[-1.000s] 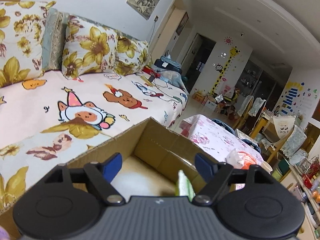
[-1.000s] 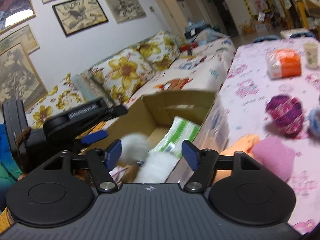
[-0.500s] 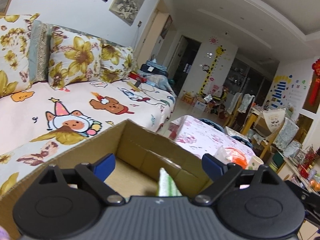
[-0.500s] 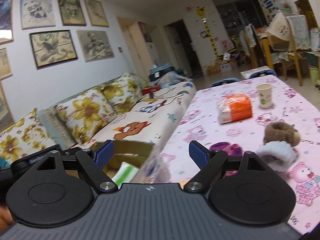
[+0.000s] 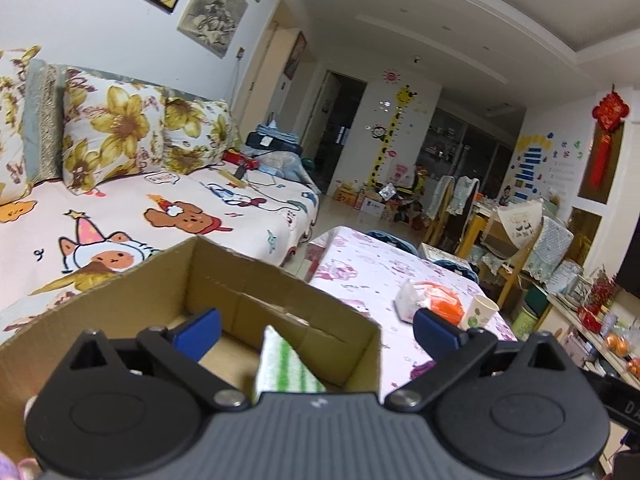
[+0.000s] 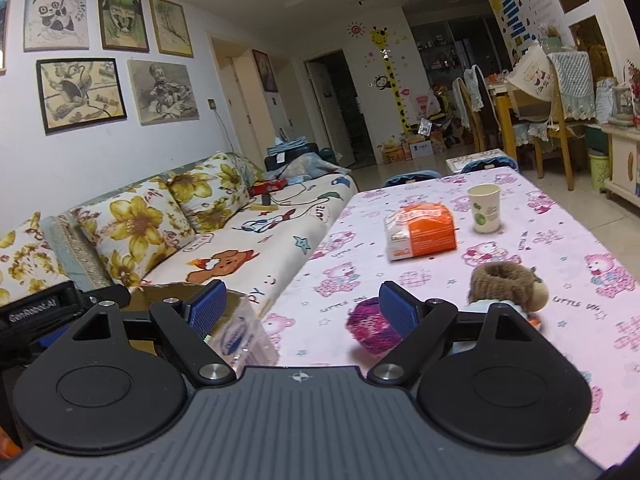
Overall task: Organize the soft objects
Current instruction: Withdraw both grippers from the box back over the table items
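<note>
The left gripper hangs over an open cardboard box beside the sofa, its jaws just opened wide and holding nothing; a green-striped packet lies inside. The right gripper, spread wide and empty, faces a purple yarn ball and brown plush toy on the table.

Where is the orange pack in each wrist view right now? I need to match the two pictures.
Left wrist: the orange pack lies right of centre on the pink tablecloth, just above the right fingertip.
Right wrist: the orange pack sits above centre, mid-table.
Shared landmark: the paper cup stands just right of the pack in both views.
</note>
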`<state>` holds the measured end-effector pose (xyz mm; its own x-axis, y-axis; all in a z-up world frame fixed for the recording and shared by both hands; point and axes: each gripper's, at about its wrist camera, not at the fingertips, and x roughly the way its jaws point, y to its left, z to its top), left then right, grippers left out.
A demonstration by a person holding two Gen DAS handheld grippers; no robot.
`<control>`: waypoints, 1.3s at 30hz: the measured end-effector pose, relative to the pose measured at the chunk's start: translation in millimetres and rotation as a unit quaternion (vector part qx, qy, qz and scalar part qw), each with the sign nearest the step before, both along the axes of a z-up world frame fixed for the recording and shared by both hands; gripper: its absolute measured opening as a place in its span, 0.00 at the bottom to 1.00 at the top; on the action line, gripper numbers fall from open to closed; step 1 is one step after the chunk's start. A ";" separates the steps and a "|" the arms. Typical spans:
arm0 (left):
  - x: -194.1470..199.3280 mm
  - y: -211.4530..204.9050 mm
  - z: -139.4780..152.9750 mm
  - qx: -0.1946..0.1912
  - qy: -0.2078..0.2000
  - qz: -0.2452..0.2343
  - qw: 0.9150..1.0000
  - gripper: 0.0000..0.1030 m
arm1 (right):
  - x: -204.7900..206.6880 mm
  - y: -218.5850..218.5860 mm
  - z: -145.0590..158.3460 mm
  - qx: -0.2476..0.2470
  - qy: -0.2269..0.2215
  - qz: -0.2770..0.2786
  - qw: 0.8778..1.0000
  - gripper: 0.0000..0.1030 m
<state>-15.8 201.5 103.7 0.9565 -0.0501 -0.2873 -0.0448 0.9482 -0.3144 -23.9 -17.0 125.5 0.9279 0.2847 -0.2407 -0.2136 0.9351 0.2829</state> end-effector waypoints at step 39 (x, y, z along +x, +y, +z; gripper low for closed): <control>3.8 -107.8 -16.3 0.107 0.003 -0.104 0.989 0.99 | -1.4 -37.1 -18.7 -0.003 0.057 -0.106 0.993 1.00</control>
